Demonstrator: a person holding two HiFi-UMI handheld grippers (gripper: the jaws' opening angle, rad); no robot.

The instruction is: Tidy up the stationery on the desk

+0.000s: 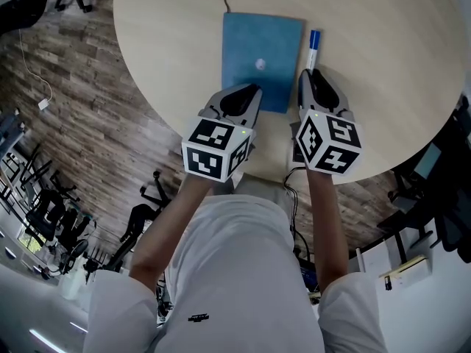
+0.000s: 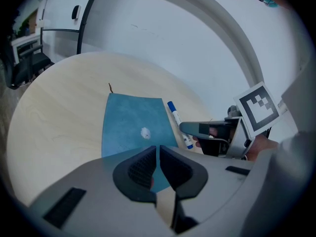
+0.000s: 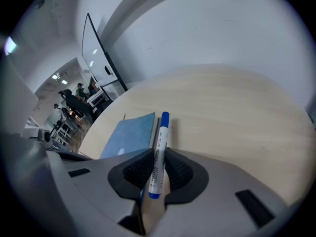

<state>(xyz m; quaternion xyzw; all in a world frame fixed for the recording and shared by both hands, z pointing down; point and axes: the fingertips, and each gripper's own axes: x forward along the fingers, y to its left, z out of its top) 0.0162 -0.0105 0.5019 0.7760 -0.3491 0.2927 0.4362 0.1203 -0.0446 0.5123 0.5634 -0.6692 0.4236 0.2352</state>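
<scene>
Right gripper, clamped on the lower barrel of a blue-capped marker pen, which points away from the person just beside the right edge of a blue notebook; whether the pen's cap end rests on the desk or is raised cannot be told. Left gripper, jaws drawn together over the notebook's near left corner, with nothing visibly pinched between them. The notebook lies flat and closed, a thin dark ribbon trailing from its far corner. Progress, as judged: early to middle; the pen has been seized but not yet placed, and the notebook has no evident final position. Containers: no pen holder, tray or box appears on the visible desk, so the pen's destination cannot be identified here.
</scene>
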